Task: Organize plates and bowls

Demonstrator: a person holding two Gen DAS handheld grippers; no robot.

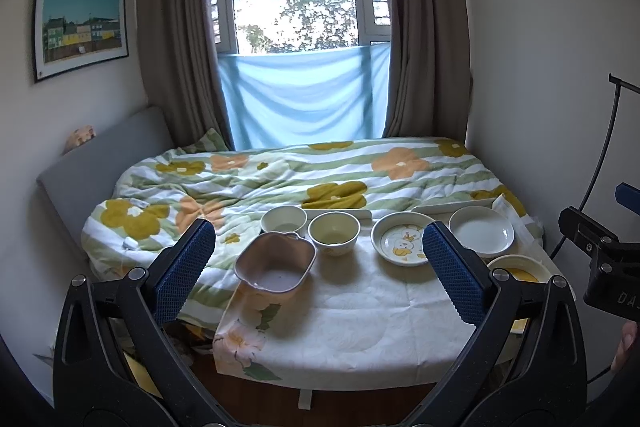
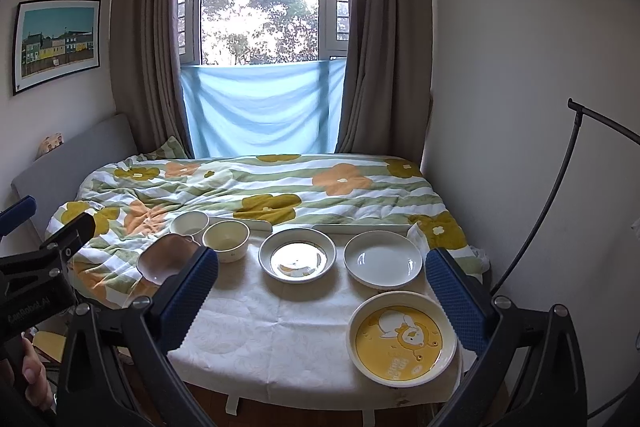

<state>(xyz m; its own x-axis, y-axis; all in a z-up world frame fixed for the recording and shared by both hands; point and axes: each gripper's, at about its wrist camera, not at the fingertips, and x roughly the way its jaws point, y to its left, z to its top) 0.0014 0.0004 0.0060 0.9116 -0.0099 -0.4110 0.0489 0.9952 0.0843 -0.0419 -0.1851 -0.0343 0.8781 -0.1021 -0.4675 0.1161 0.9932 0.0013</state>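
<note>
On the cloth-covered table (image 1: 360, 315) stand a pink square bowl (image 1: 275, 264), a cream bowl (image 1: 333, 232), a white bowl (image 1: 284, 219), a duck-pattern plate (image 1: 402, 243), a plain white plate (image 1: 481, 229) and a yellow plate (image 1: 520, 269). The right wrist view shows the same pink bowl (image 2: 166, 258), cream bowl (image 2: 226, 235), white bowl (image 2: 189, 223), patterned plate (image 2: 297, 255), white plate (image 2: 383, 259) and yellow plate (image 2: 402, 338). My left gripper (image 1: 320, 267) hangs open above the table's near edge, holding nothing. My right gripper (image 2: 322, 291) is open too, empty.
A bed with a flowered quilt (image 1: 304, 179) lies right behind the table. White trays (image 1: 452, 206) sit at the table's far edge. A dark lamp stand (image 2: 568, 187) curves along the right wall. The other gripper's body (image 1: 600, 259) shows at the right edge.
</note>
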